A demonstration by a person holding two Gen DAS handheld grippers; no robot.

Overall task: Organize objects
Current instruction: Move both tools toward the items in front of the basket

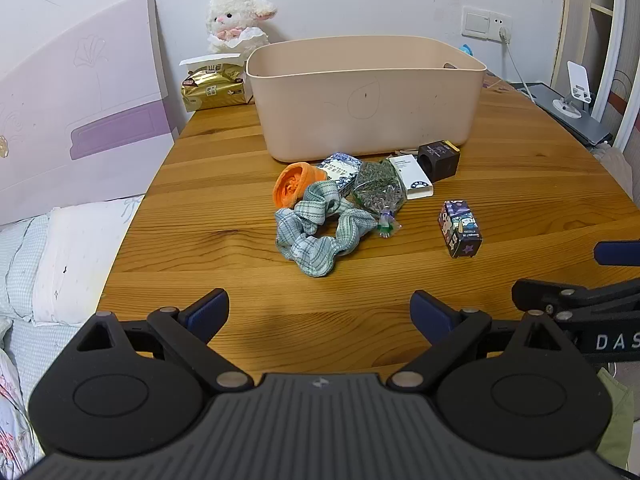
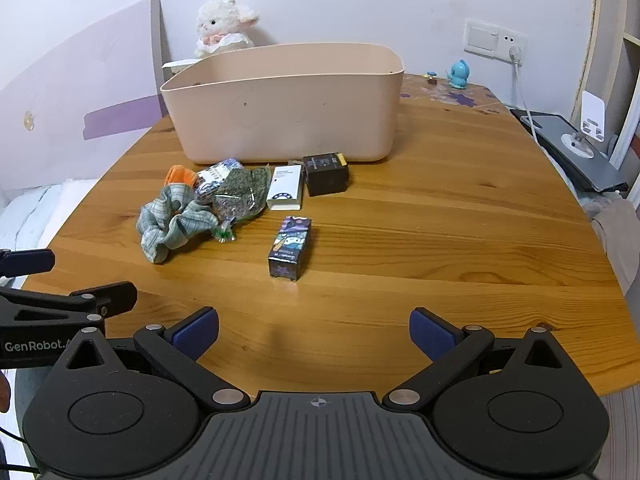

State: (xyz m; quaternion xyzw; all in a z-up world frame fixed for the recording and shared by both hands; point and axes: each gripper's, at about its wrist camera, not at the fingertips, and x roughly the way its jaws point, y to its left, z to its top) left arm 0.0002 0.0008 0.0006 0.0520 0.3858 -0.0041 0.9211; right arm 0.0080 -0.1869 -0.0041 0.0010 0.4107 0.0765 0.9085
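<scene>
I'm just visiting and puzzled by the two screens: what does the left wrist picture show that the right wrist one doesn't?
Only the left wrist view shows the gold tissue pack beside the bin and the bedding beyond the table edge. Only the right wrist view clearly shows the blue figurine and the purple-patterned back corner. Both show the beige bin, the plush lamb, the green scrunchie, the purple box, and each camera's own open gripper.

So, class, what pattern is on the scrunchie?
Pale blue-green checks on the scrunchie, clearest in the left wrist view.

A pale plaid scrunchie point(image 1: 320, 232), small boxes point(image 2: 290, 248) and packets lie before the beige bin point(image 1: 364, 96).
</scene>
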